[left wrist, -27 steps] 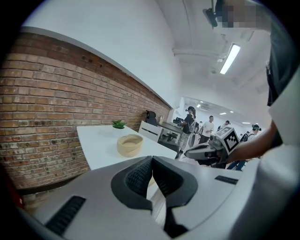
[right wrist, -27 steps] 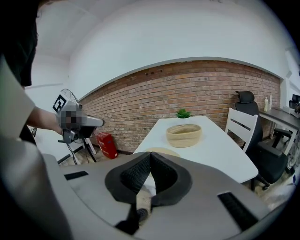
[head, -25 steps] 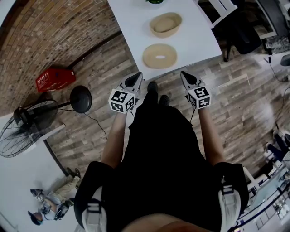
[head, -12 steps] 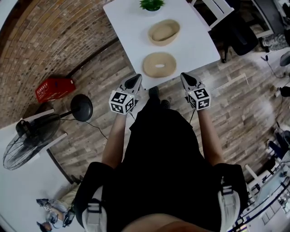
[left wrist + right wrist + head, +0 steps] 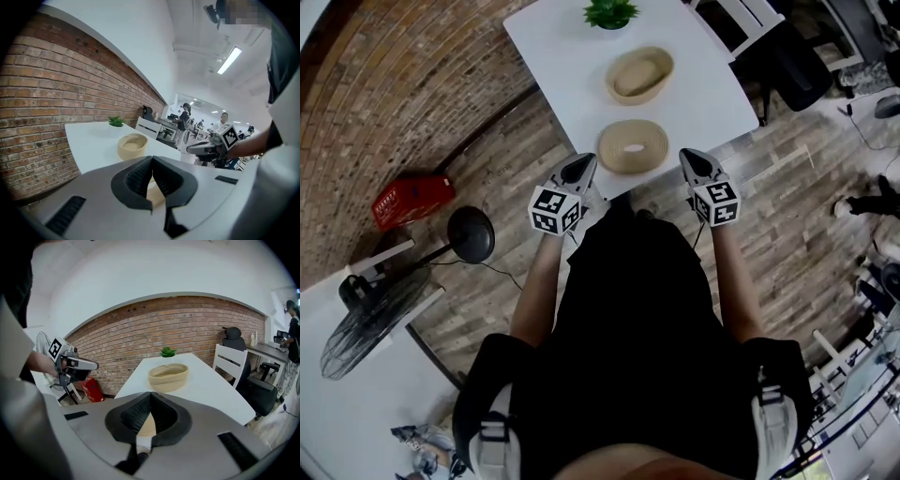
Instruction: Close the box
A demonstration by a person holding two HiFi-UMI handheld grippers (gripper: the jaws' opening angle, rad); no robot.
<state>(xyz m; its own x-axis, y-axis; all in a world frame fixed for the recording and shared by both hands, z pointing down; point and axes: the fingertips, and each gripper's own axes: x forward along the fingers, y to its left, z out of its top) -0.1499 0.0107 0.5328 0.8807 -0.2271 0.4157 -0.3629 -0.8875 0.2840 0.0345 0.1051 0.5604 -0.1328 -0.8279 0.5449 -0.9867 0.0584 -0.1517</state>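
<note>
Both forearms are stretched forward, side by side. The left gripper and right gripper tilt slightly down at the near edge of the white table. Each has its jaws pressed together with nothing between them.

The box is oval, tan and woven, and sits open mid-table. Its flat oval lid lies separately, just ahead of the gripper tips. A small green plant stands at the far end.

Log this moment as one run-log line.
stage: pre-contact | left gripper: shut, empty | right gripper: shut, empty | lid: on table, near edge | box: open, beyond lid
</note>
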